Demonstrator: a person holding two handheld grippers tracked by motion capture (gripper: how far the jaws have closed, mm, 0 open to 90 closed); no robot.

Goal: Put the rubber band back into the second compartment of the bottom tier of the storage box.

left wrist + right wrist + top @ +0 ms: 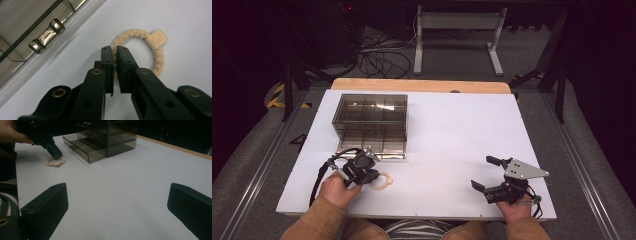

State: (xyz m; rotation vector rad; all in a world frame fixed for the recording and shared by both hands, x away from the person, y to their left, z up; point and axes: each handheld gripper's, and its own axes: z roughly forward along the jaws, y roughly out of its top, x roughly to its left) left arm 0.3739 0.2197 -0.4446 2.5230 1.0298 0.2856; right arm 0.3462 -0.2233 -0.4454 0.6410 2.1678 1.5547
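A beige braided ring (383,181) with a small square bear tag (157,40) lies flat on the white table (452,130), near its front left. My left gripper (115,51) points down at it, and its jaws are shut on the ring's cord (160,57) at the side away from the tag. The right gripper view has the same grip at its upper left, with the left gripper (56,153) on the ring (55,162). My right gripper (482,172) is held at the front right, jaws wide open with nothing between them (117,192).
A smoky clear drawer box (369,115) stands behind the ring at the back left. Its bottom drawer (85,147) is pulled out toward me, with its handle (47,35) close to the left gripper. A wooden edge (422,85) runs along the table's far side.
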